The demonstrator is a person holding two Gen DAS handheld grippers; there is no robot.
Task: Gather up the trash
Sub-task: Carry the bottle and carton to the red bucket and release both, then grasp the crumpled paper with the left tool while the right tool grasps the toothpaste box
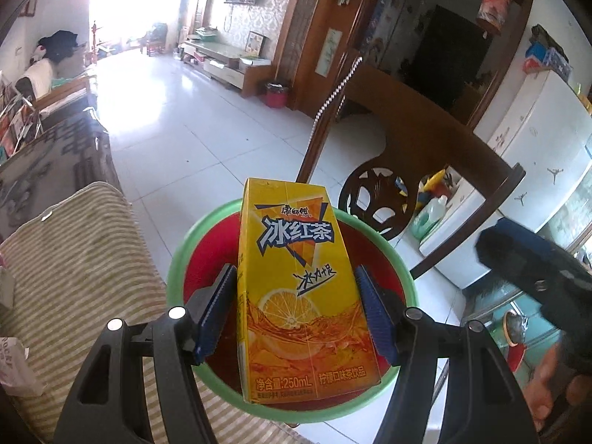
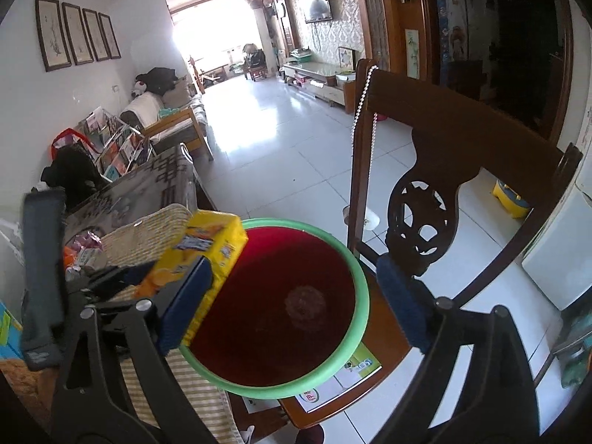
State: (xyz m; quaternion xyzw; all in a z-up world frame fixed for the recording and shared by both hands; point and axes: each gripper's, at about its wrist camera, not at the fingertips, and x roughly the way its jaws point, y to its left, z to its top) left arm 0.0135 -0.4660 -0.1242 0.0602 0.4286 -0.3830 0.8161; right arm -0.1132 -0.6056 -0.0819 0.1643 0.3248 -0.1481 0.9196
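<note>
My left gripper (image 1: pixel 296 307) is shut on a yellow iced-tea carton (image 1: pixel 296 288) and holds it upright over a red bin with a green rim (image 1: pixel 177 259). In the right wrist view the carton (image 2: pixel 207 244) hangs at the left edge of the bin's rim (image 2: pixel 360 288); the bin's dark red inside looks empty. My right gripper (image 2: pixel 292 303) is open and empty, its blue pads (image 2: pixel 399 296) spread wide above the bin. It also shows at the right of the left wrist view (image 1: pixel 536 270).
The bin stands on a dark wooden chair (image 2: pixel 436 170) with a bead string on its back. A striped cloth-covered table (image 1: pixel 81 259) lies to the left, with wrappers (image 2: pixel 83 249) on it. White tiled floor (image 1: pixel 192 122) stretches ahead. A white fridge (image 1: pixel 532 148) stands right.
</note>
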